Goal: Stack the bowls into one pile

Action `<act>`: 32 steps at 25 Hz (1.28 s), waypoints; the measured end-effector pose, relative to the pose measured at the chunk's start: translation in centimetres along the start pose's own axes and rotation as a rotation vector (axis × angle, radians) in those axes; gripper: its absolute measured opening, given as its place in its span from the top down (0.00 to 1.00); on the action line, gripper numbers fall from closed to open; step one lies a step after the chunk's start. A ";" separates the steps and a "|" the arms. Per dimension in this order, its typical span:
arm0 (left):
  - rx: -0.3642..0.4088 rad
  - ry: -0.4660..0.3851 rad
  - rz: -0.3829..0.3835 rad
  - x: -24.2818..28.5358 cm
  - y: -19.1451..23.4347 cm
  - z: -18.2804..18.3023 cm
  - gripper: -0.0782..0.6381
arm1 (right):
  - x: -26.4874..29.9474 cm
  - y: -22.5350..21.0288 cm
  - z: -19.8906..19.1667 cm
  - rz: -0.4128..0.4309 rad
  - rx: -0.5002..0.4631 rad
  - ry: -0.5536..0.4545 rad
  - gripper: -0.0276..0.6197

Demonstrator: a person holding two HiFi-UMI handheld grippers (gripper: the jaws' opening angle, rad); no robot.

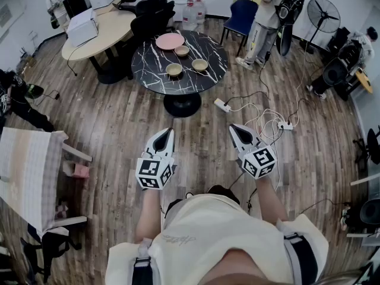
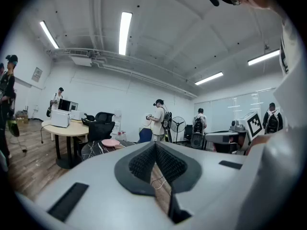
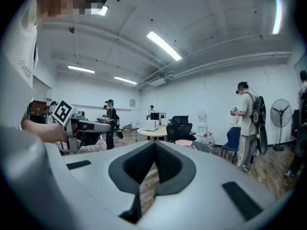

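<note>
Three tan bowls stand apart on a round black marble table (image 1: 155,76) far ahead: one (image 1: 182,50) next to a pink plate (image 1: 170,40), one (image 1: 174,70) at the front left, one (image 1: 200,65) at the front right. My left gripper (image 1: 168,132) and right gripper (image 1: 235,127) hang side by side over the wooden floor, well short of the table, both shut and empty. The left gripper (image 2: 155,143) faces the table, where the pink plate (image 2: 111,142) shows. The right gripper (image 3: 154,143) sees the same plate (image 3: 183,142) just past its tips.
Power strips (image 1: 222,104) and white cables (image 1: 267,120) lie on the floor between me and the table. A beige oval table (image 1: 104,31) and black chairs (image 1: 151,8) stand behind it. A person (image 1: 267,13) stands by a blue chair (image 1: 241,13). A cloth-covered chair (image 1: 27,177) is at my left.
</note>
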State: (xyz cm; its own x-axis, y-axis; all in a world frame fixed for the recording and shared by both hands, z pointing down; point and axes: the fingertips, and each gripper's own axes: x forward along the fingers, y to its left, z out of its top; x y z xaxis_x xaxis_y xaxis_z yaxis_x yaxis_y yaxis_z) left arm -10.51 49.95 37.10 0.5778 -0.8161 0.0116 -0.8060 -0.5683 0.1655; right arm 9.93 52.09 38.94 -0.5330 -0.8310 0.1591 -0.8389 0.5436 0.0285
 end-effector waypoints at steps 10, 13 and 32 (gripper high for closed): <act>0.009 0.015 0.016 1.3 0.8 -0.6 0.87 | 0.9 -1.2 0.0 -0.025 0.039 -0.013 0.95; 0.008 0.034 0.012 1.8 0.9 -1.2 0.87 | 1.0 -1.9 -0.2 -0.052 0.069 -0.014 0.95; -0.016 0.129 -0.045 5.3 -1.1 -5.5 0.87 | 1.3 -3.6 -3.3 -0.038 0.064 0.050 0.72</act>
State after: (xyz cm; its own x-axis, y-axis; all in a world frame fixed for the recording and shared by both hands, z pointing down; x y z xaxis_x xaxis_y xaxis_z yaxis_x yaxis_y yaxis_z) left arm -5.85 46.87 42.38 0.6258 -0.7690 0.1304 -0.7774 -0.6013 0.1843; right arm 12.61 49.41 42.28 -0.4958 -0.8431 0.2082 -0.8646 0.5017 -0.0270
